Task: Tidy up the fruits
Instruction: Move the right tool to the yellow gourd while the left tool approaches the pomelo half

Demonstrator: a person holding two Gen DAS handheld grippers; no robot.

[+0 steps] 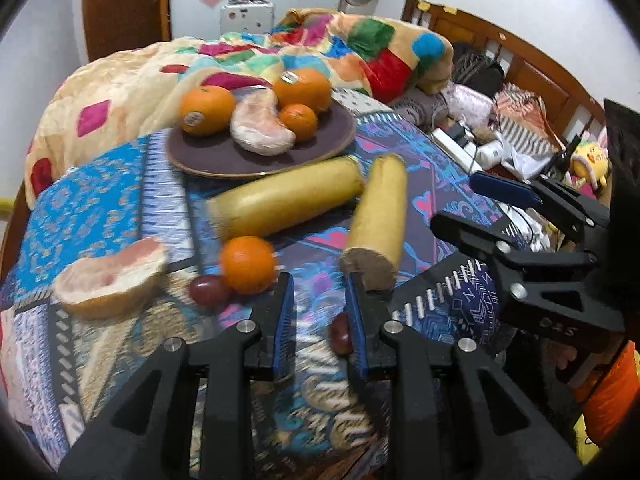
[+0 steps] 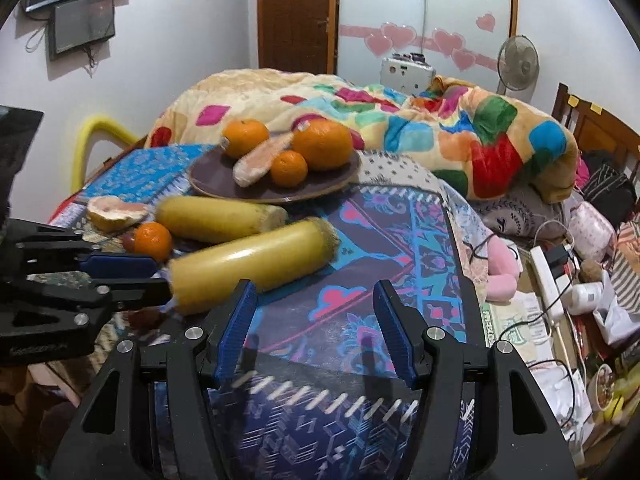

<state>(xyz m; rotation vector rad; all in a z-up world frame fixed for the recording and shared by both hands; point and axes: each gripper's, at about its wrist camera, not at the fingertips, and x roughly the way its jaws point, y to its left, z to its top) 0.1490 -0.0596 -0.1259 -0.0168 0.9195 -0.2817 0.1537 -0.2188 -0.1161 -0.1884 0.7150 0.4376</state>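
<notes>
Both the left tongs (image 1: 320, 304) and right tongs (image 2: 316, 316) are hovering released over the bed (image 2: 400, 216), since loose fruit is awaiting transfer to the plate (image 1: 224, 160).

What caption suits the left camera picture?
Open left gripper hovers above grapes, near a loose orange; plate beyond.

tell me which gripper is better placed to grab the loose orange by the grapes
Left. The left gripper is open and pointed close to the loose orange, just ahead and left of its fingertips. The right gripper sits farther away, with a yellow cylinder lying between it and the orange.
</notes>
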